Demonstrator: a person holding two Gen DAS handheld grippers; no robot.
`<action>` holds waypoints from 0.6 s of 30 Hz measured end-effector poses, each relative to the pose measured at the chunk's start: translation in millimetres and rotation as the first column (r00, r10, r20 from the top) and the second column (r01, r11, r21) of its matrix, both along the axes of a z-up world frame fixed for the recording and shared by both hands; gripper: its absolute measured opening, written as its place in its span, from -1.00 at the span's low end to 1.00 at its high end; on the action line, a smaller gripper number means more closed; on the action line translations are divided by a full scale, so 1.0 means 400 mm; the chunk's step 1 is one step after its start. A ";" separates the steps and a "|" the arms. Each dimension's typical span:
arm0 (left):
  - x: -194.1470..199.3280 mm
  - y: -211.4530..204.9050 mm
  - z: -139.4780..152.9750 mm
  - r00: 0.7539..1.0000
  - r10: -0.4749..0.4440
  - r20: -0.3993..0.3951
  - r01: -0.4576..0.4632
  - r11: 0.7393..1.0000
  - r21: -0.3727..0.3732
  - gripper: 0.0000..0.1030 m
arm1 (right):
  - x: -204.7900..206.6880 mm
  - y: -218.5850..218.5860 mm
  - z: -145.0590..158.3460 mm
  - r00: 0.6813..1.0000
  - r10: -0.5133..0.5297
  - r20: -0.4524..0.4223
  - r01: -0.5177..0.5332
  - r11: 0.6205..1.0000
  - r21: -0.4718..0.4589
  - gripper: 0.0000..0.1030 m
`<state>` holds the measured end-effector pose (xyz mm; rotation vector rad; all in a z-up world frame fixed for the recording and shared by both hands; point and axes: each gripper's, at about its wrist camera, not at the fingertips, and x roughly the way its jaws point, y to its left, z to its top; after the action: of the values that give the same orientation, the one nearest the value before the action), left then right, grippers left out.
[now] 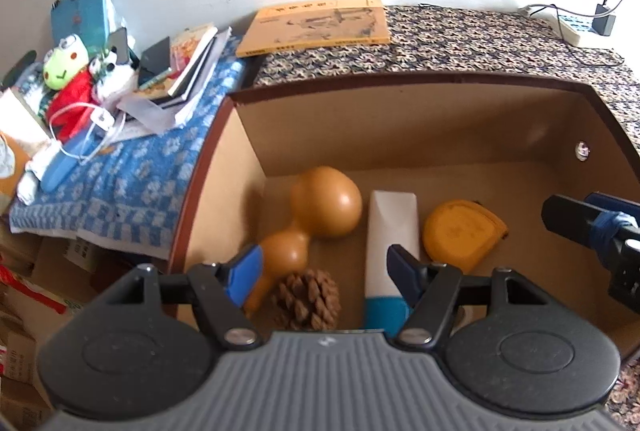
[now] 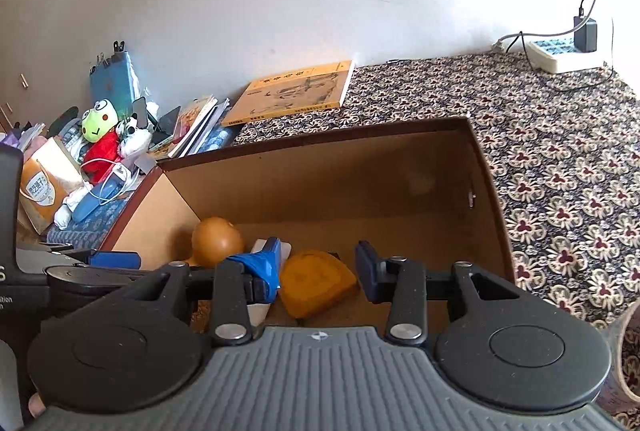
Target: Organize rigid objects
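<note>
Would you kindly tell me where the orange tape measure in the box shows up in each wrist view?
Left wrist view: the orange tape measure lies on the box floor, right of centre, just right of the white tube.
Right wrist view: it sits low at centre, between the right tongs' open fingers.
Shared landmark: the yellow book behind the cardboard box.

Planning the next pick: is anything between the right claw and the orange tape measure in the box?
Nothing visible. The right claw hangs open above the brown cardboard box, and the orange tape measure lies uncovered below it, with the white tube beside it.
</note>
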<state>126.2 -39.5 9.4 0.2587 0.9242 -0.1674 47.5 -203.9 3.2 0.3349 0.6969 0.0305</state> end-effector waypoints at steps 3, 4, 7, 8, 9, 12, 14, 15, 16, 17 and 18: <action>0.008 0.002 -0.004 1.000 0.000 -0.003 0.000 1.000 0.002 0.34 | -0.003 0.002 0.011 1.000 -0.002 -0.008 0.003 1.000 0.012 -0.53; 0.009 0.004 -0.004 1.000 0.001 -0.010 -0.001 1.000 0.000 0.34 | -0.008 0.003 0.021 1.000 -0.004 0.000 0.004 1.000 0.014 -0.53; 0.003 0.012 0.006 1.000 0.000 -0.021 0.000 1.000 -0.008 0.35 | -0.023 0.008 0.051 0.999 -0.031 0.021 0.031 0.999 0.010 -0.52; -0.001 0.016 0.014 1.000 -0.007 -0.020 0.007 1.000 -0.013 0.35 | -0.028 0.010 0.058 0.999 -0.040 0.028 0.039 0.999 0.016 -0.52; -0.006 0.020 0.021 1.000 -0.014 -0.014 0.014 1.000 -0.017 0.34 | -0.036 0.014 0.065 0.998 -0.050 0.033 0.049 0.999 0.021 -0.52; -0.024 0.039 0.048 1.000 -0.025 0.016 0.025 0.999 -0.030 0.34 | -0.072 0.035 0.080 0.996 -0.085 0.041 0.085 0.996 0.012 -0.52; -0.037 0.053 0.063 0.999 -0.031 0.015 0.031 0.999 -0.043 0.35 | -0.100 0.047 0.088 0.993 -0.104 0.054 0.103 0.995 0.010 -0.52; -0.046 0.058 0.069 0.999 -0.040 0.011 0.040 0.998 -0.048 0.36 | -0.115 0.054 0.092 0.992 -0.112 0.060 0.111 0.994 0.010 -0.51; -0.055 0.061 0.075 0.999 -0.051 0.011 0.052 0.997 -0.051 0.36 | -0.127 0.060 0.095 0.992 -0.114 0.062 0.114 0.993 0.005 -0.51; -0.066 0.063 0.081 0.998 -0.060 0.012 0.061 0.997 -0.050 0.37 | -0.138 0.066 0.100 0.992 -0.112 0.062 0.112 0.994 -0.002 -0.51; -0.078 0.065 0.088 0.998 -0.062 0.015 0.062 0.997 -0.045 0.37 | -0.150 0.071 0.105 0.992 -0.108 0.064 0.109 0.994 -0.008 -0.51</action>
<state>95.0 -13.3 44.6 0.2460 0.8983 -0.2435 -12.6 -175.6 45.4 0.3585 0.6151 -0.0663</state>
